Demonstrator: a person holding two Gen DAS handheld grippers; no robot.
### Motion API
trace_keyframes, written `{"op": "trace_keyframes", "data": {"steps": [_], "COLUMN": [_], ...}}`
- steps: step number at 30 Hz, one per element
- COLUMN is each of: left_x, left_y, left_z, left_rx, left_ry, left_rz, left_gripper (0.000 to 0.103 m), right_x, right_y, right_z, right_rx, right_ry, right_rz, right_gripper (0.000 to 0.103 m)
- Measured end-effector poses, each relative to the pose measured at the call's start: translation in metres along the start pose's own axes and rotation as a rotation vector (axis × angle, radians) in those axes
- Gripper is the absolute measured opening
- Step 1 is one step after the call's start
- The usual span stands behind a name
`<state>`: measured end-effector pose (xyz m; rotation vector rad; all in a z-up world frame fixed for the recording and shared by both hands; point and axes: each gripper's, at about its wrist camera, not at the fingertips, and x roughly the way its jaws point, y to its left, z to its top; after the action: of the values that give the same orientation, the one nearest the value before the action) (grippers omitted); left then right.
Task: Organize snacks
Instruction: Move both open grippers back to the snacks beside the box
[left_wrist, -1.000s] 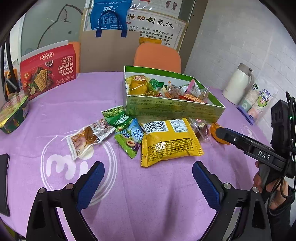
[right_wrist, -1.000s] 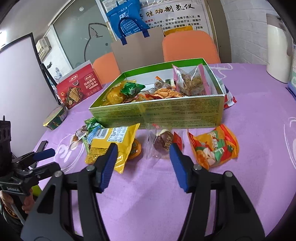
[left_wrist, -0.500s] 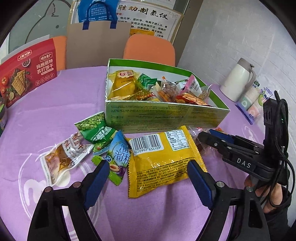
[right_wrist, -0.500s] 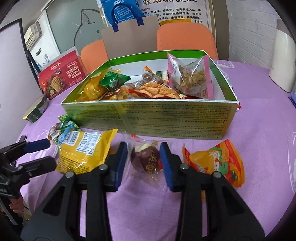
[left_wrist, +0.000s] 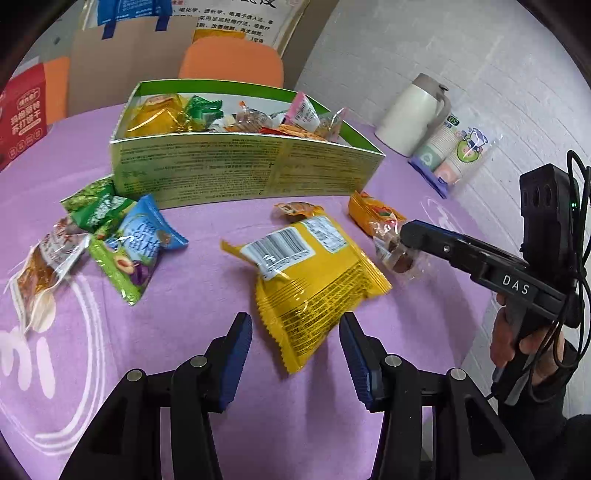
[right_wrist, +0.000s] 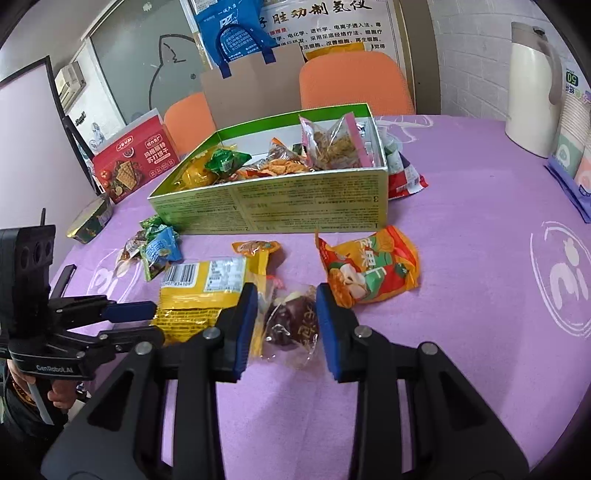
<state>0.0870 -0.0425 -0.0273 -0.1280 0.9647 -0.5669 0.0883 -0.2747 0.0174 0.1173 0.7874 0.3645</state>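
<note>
A green box (left_wrist: 243, 166) (right_wrist: 280, 206) with several snacks in it stands on the purple table. A yellow packet (left_wrist: 310, 280) (right_wrist: 201, 288) lies in front of it. My left gripper (left_wrist: 295, 350) is open around the packet's near corner, its pads apart from it. My right gripper (right_wrist: 286, 325) straddles a clear packet with a dark brown snack (right_wrist: 295, 325) (left_wrist: 397, 258); its jaws are narrowed and close to the wrapper, a small gap still showing. An orange packet (right_wrist: 369, 273) (left_wrist: 373, 218) lies to its right.
Green and blue packets (left_wrist: 125, 240) and a clear brown one (left_wrist: 40, 266) lie at the left. A small orange packet (right_wrist: 255, 247) lies by the box. A white jug (right_wrist: 532, 88), a cup pack (left_wrist: 454, 155) and a red box (right_wrist: 133, 170) stand around.
Both grippers moved forward and narrowed. The left one now frames the yellow packet's corner. The right one closed in around the dark brown snack, which shifted nearer with the yellow packet.
</note>
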Motion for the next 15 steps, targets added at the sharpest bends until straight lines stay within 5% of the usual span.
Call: {"op": "trace_keyframes", "data": {"steps": [6,10,15], "left_x": [-0.032,-0.028,-0.001], "left_y": [0.042,0.060,0.054], "left_z": [0.010,0.029,0.047], "left_rx": [-0.136,-0.146,-0.075], "left_ry": [-0.106,-0.116,-0.081], "left_rz": [0.226,0.251,0.264], "left_gripper": [0.068,0.075,0.075], "right_x": [0.003,0.005,0.000], "right_y": [0.007,0.005,0.000], "right_z": [0.000,-0.005,-0.015], "right_rx": [-0.024,-0.015,-0.009], "right_ry": [0.002,0.016,0.029], "right_rz": [0.014,0.008,-0.025], "right_gripper": [0.032,0.032,0.048]}}
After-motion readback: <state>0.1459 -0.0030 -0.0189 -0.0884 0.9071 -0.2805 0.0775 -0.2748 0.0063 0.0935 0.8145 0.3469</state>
